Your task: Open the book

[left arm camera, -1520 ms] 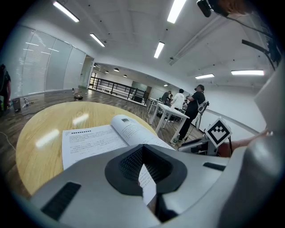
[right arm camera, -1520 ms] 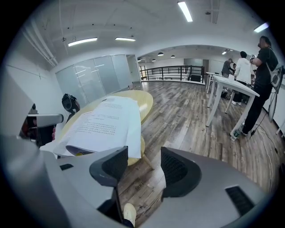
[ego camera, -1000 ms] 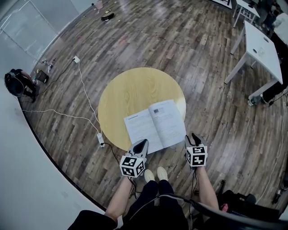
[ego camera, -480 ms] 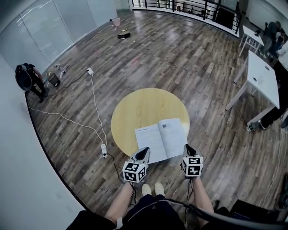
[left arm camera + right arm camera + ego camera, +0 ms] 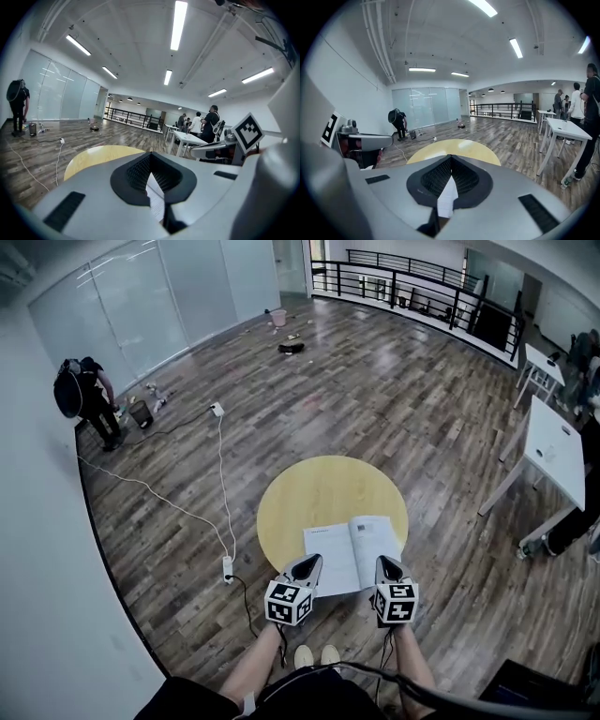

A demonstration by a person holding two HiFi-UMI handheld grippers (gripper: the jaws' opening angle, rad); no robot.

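The book (image 5: 354,554) lies open and flat on the near side of the round yellow table (image 5: 309,493), its white pages up. My left gripper (image 5: 312,560) hovers at the book's near left corner, and my right gripper (image 5: 384,562) at its near right edge. Both are shut and hold nothing. In the left gripper view the fingertips of the left gripper (image 5: 150,153) meet, and a strip of the book (image 5: 156,197) shows below them. The right gripper view shows the right gripper (image 5: 451,157) the same way, over a strip of the book (image 5: 447,199) and the table (image 5: 454,147).
White desks (image 5: 561,451) stand on the right, with people near them. A power strip (image 5: 228,568) with a long cable lies on the wood floor left of the table. A person (image 5: 84,395) stands by the glass wall at far left. A railing (image 5: 403,287) runs along the back.
Both grippers have risen off the book's near edge and drawn closer together. The right jaws look to have closed. The head view now takes in more of the room, and the table looks smaller.
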